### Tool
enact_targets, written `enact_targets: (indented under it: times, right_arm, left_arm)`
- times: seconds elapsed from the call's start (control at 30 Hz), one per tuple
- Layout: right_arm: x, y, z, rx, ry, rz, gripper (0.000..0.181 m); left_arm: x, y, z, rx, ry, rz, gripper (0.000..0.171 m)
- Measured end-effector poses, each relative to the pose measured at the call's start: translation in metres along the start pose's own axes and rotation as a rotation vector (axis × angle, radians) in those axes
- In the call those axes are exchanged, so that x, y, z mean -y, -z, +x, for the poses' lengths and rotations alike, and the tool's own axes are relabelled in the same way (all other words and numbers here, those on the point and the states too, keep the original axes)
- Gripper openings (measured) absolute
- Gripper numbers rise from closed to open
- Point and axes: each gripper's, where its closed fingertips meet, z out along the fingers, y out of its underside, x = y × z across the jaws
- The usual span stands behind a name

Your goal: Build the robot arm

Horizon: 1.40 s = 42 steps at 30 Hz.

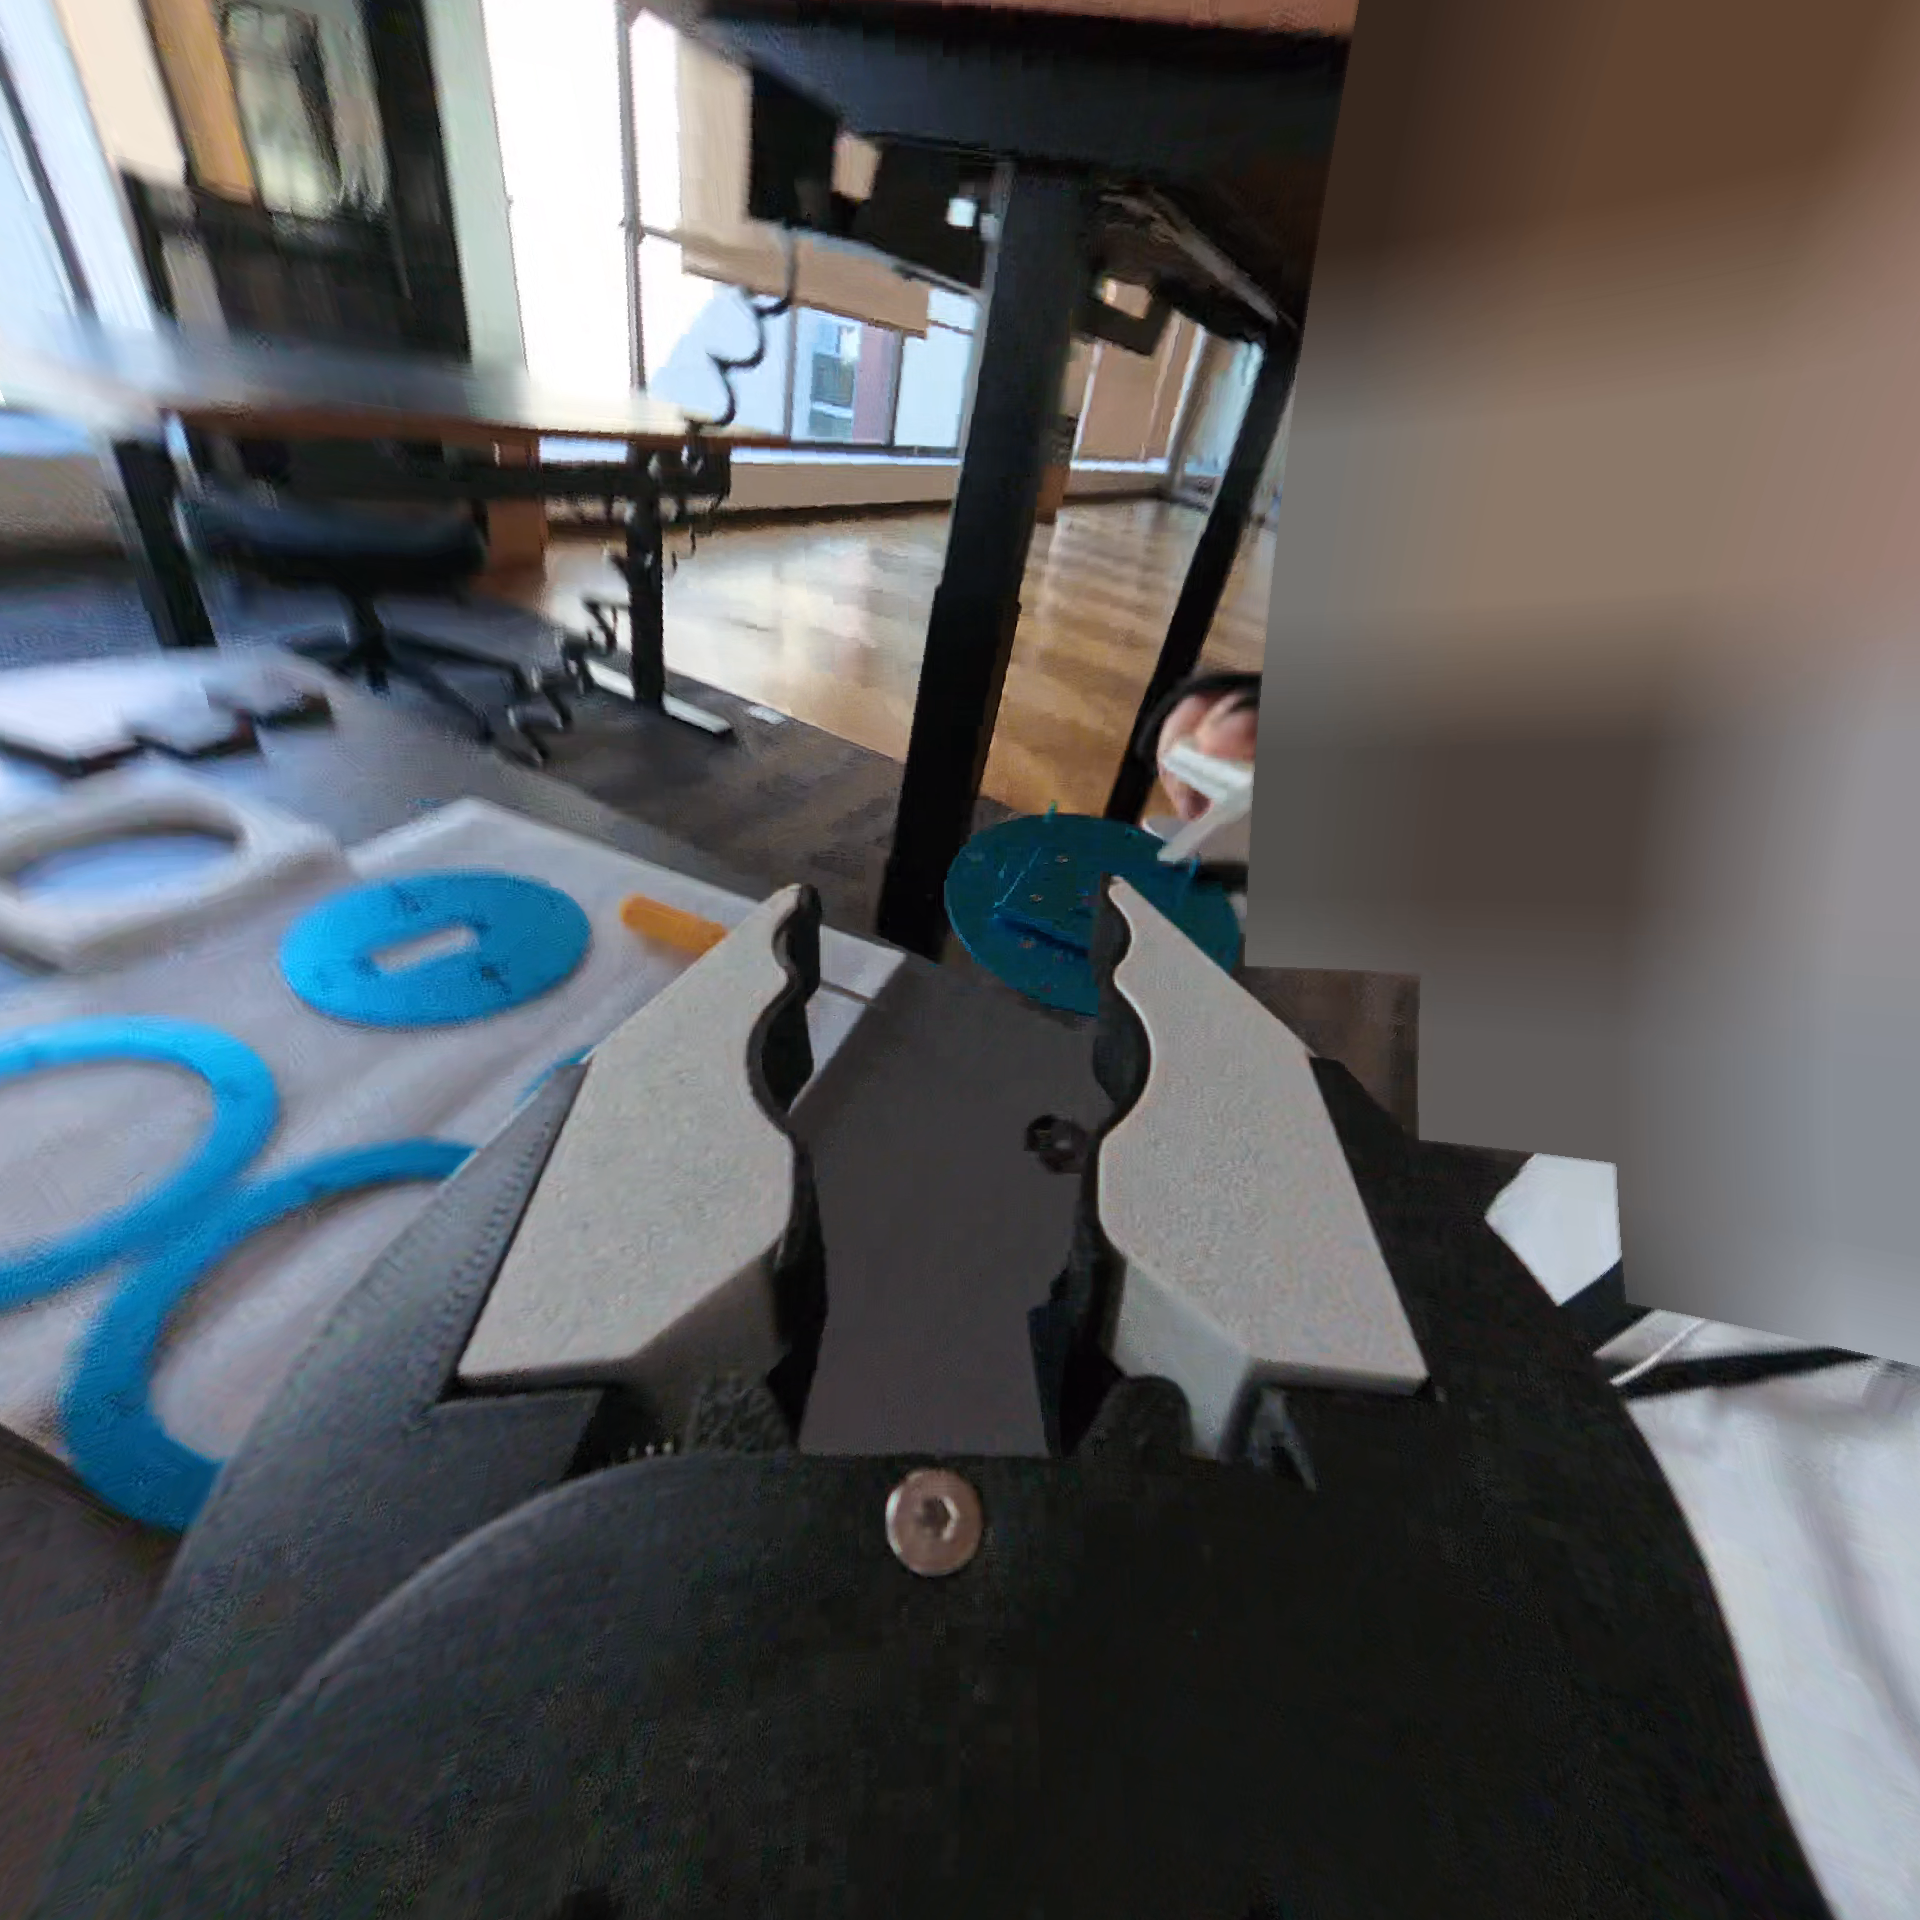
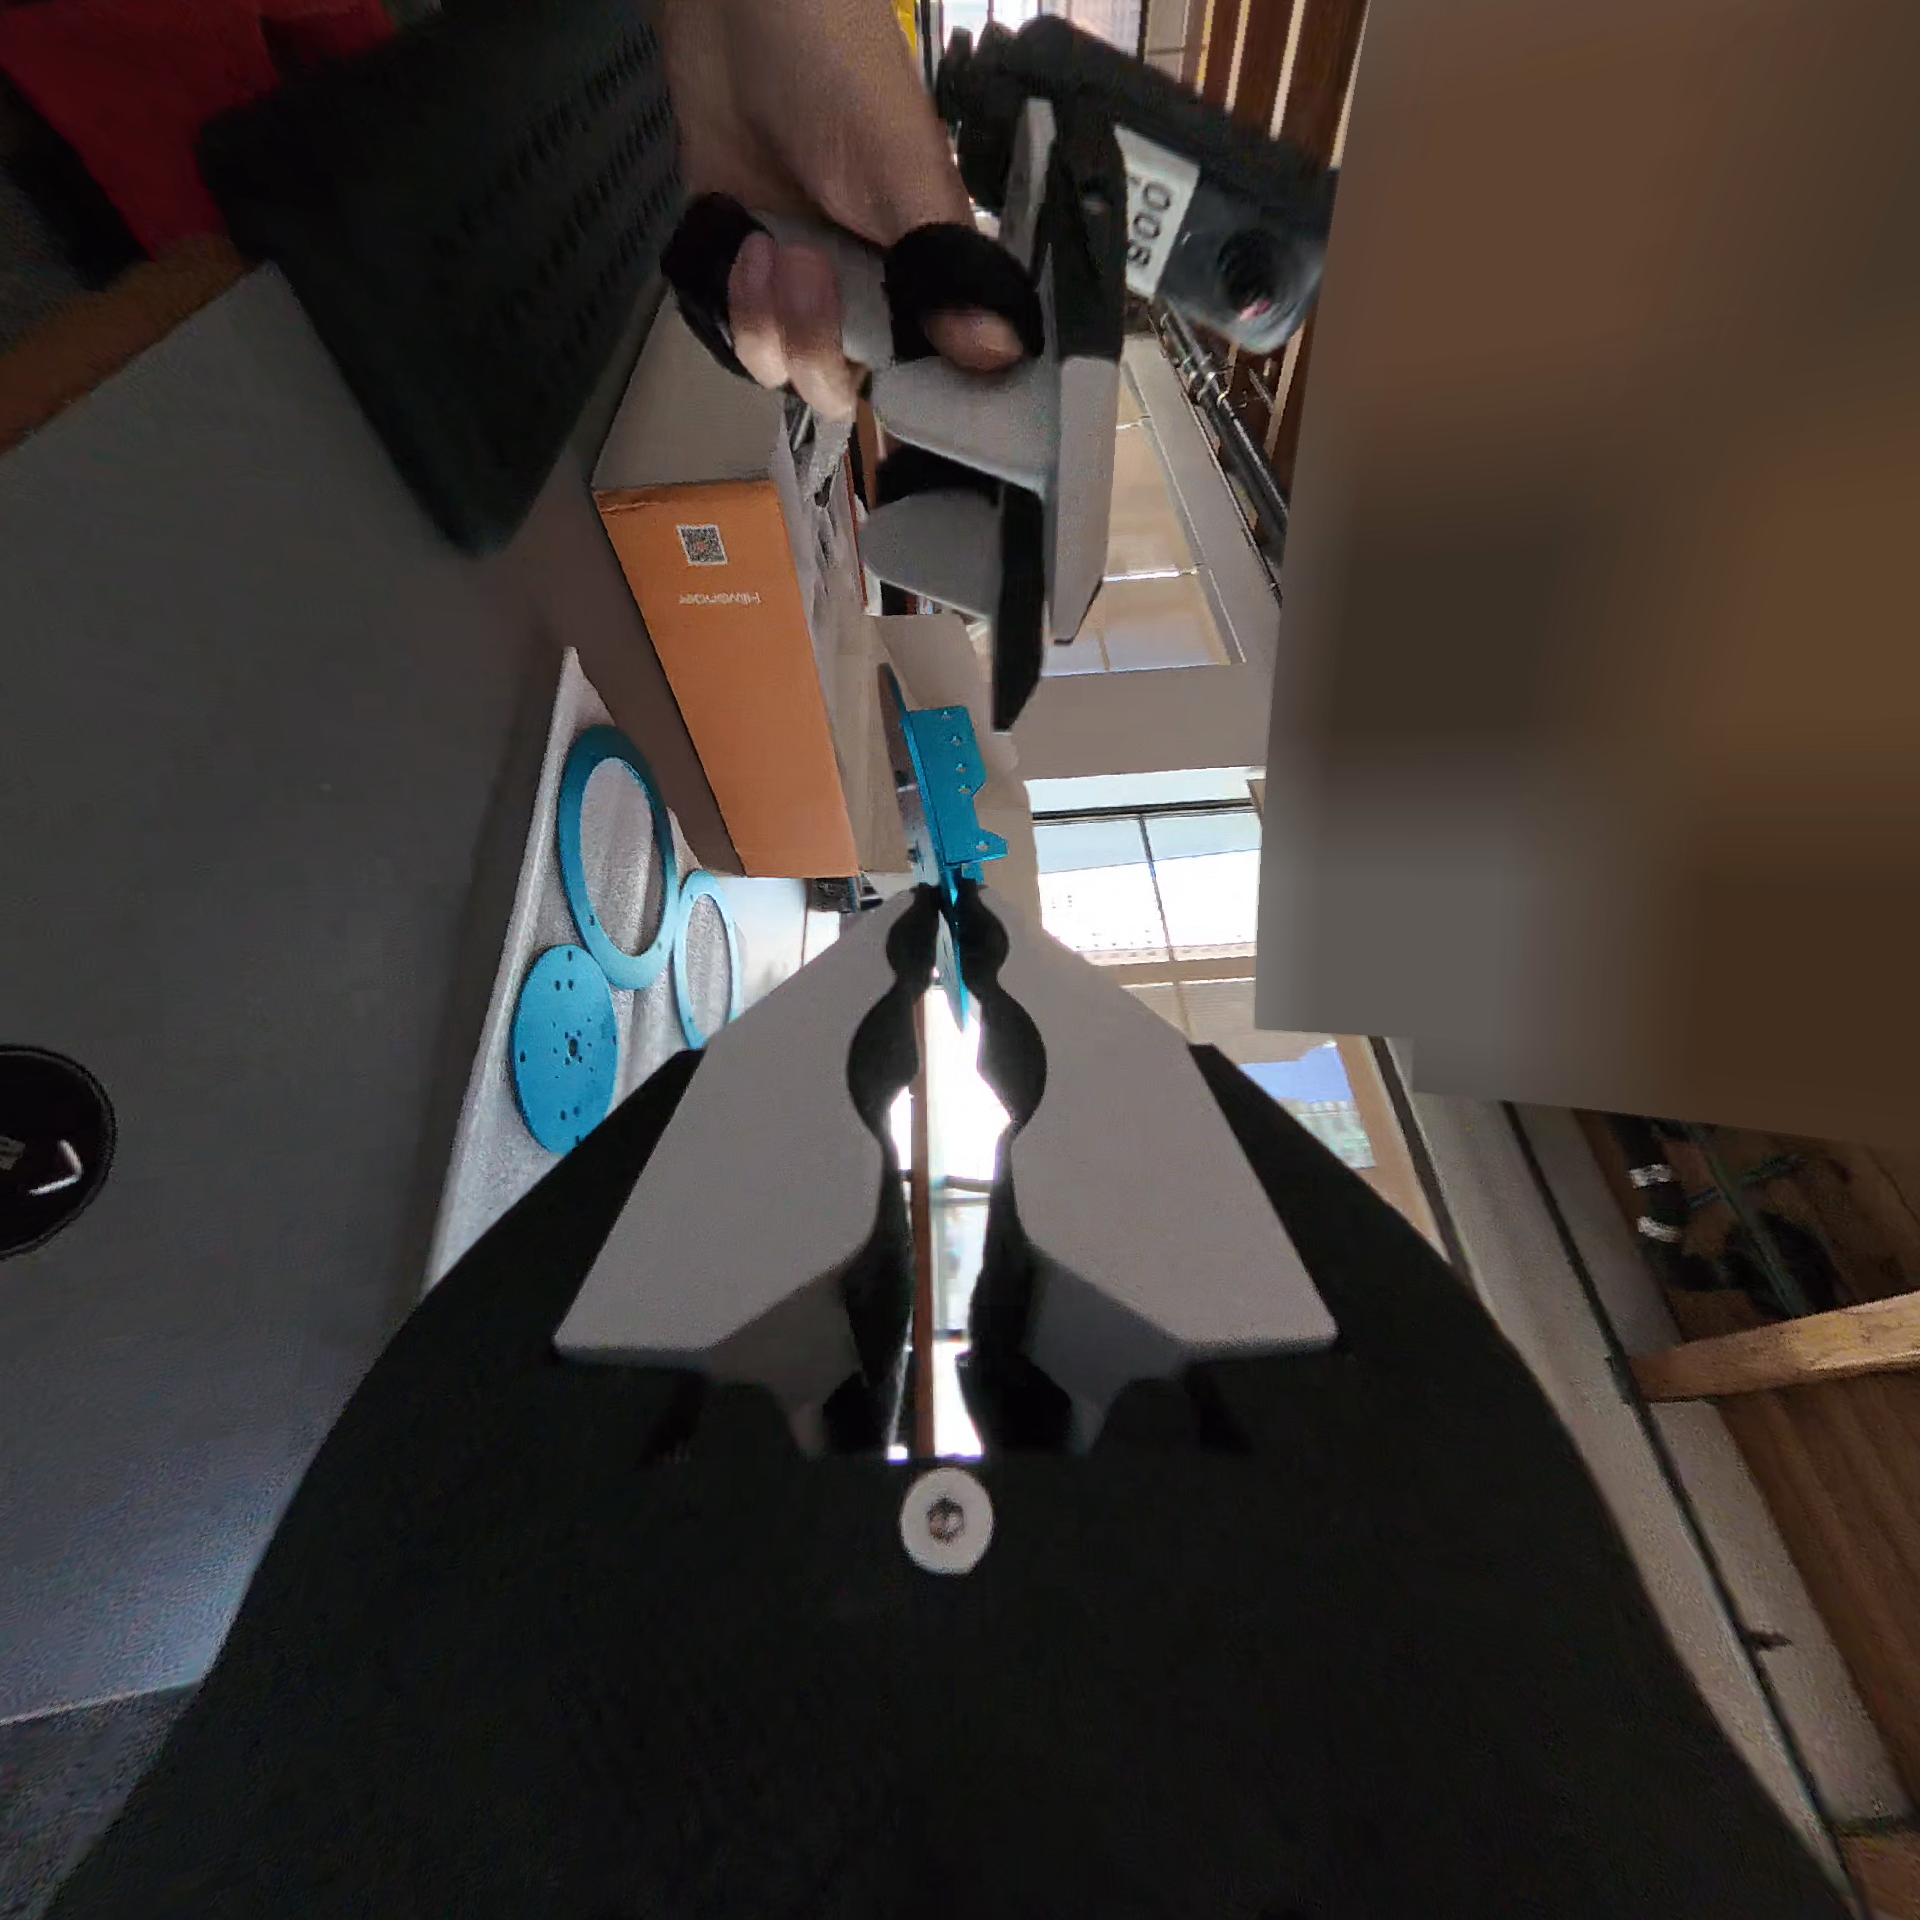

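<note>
My right gripper (image 2: pixel 940 906) is shut on the rim of a blue metal disc with a blue bracket (image 2: pixel 951 790) fixed to its face, and holds it edge-on in the air. The right wrist view is rolled onto its side. In the left wrist view the same disc (image 1: pixel 1039 914) hangs just beyond my left gripper (image 1: pixel 956 902), which is open and empty, with its right finger (image 1: pixel 1195 1122) overlapping the disc's lower edge. The right gripper's white fingertips (image 1: pixel 1200 805) pinch the disc's far rim. The left gripper also shows in the right wrist view (image 2: pixel 873 468), open, held by a gloved hand (image 2: pixel 831 260).
A white foam sheet (image 1: pixel 312 1039) on the dark table carries two blue rings (image 1: pixel 223 1091), a slotted blue disc (image 1: pixel 436 951) and a small orange piece (image 1: pixel 670 923). An orange box (image 2: pixel 727 665) stands behind the foam. Black table legs (image 1: pixel 977 582) rise beyond. The tips of one gripper are about 9 centimeters away from the tips of the other.
</note>
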Motion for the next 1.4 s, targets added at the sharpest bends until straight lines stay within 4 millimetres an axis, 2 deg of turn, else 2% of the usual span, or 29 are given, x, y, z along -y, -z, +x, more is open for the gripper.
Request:
enact_targets:
  times: [0.03, 0.07, 0.13, 0.23, 0.33, 0.47, 0.63, 0.73, 0.83, 0.9, 1.0, 1.07, 1.1, 1.13, 1.2, 1.23, 1.3, 1.33, 1.4]
  right_arm:
    - [-0.001, 0.000, -0.001, -0.019, 0.030, -0.011, 0.002]
    - [-0.002, 0.000, -0.002, -0.028, 0.046, -0.012, 0.002]
    - [0.002, 0.002, -0.003, -0.045, 0.068, 0.013, 0.003]
    - [0.001, 0.002, -0.005, -0.060, 0.087, 0.021, 0.003]
    - [0.002, 0.002, -0.010, -0.066, 0.114, 0.040, 0.003]
    - [-0.004, 0.000, -0.019, -0.061, 0.128, 0.051, 0.003]
    - [-0.025, -0.007, -0.042, 0.016, 0.061, 0.025, 0.006]
    - [-0.039, -0.006, -0.051, 0.061, -0.127, 0.007, 0.008]
    - [-0.055, -0.001, -0.056, 0.132, -0.465, -0.021, 0.013]
    - [-0.069, 0.001, -0.058, 0.186, -0.815, -0.050, 0.021]
    - [-0.101, -0.002, -0.060, 0.211, -1.441, -0.140, 0.030]
    - [-0.102, -0.004, -0.062, 0.309, -1.750, -0.095, 0.044]
    - [-0.100, -0.003, -0.059, 0.353, -1.820, -0.052, 0.049]
    - [-0.099, -0.001, -0.057, 0.378, -1.814, -0.022, 0.052]
    - [-0.104, 0.002, -0.062, 0.400, -1.654, -0.063, 0.054]
    - [-0.115, 0.003, -0.072, 0.414, -1.545, -0.150, 0.053]
    - [-0.156, 0.003, -0.094, 0.406, -1.442, -0.406, 0.039]
    - [-0.171, 0.000, -0.101, 0.412, -1.502, -0.505, 0.035]
    - [-0.178, -0.013, -0.110, 0.497, -1.692, -0.579, 0.034]
  left_arm:
    - [-0.005, -0.001, -0.007, -0.016, 0.183, 0.001, 0.056]
    - [-0.009, -0.003, -0.006, -0.079, 0.343, 0.009, 0.059]
    - [-0.019, -0.009, -0.002, -0.159, 0.545, -0.004, 0.047]
    - [-0.038, -0.027, 0.007, -0.203, 0.666, -0.086, 0.048]
    - [-0.043, -0.041, 0.016, -0.290, 0.783, -0.108, 0.044]
    - [-0.051, -0.051, 0.019, -0.361, 0.833, -0.132, 0.011]
    - [-0.057, -0.056, 0.004, -0.328, 0.850, -0.140, 0.003]
    - [-0.065, -0.059, -0.008, -0.281, 0.855, -0.167, 0.003]
    - [-0.075, -0.061, -0.019, -0.223, 0.826, -0.211, 0.003]
    - [-0.081, -0.064, -0.026, -0.182, 0.799, -0.237, 0.003]
    - [-0.083, -0.070, -0.030, -0.164, 0.789, -0.248, 0.003]
    - [-0.086, -0.075, -0.033, -0.155, 0.784, -0.270, 0.003]
    - [-0.086, -0.078, -0.035, -0.153, 0.786, -0.281, 0.003]
    - [-0.084, -0.082, -0.039, -0.154, 0.791, -0.292, 0.003]
    - [-0.085, -0.090, -0.051, -0.139, 0.781, -0.351, 0.003]
    - [-0.087, -0.092, -0.061, -0.120, 0.763, -0.398, 0.003]
    - [-0.093, -0.095, -0.086, -0.040, 0.700, -0.491, 0.003]
    - [-0.091, -0.098, -0.096, -0.014, 0.674, -0.509, 0.003]
    - [-0.085, -0.105, -0.107, 0.003, 0.665, -0.512, 0.003]
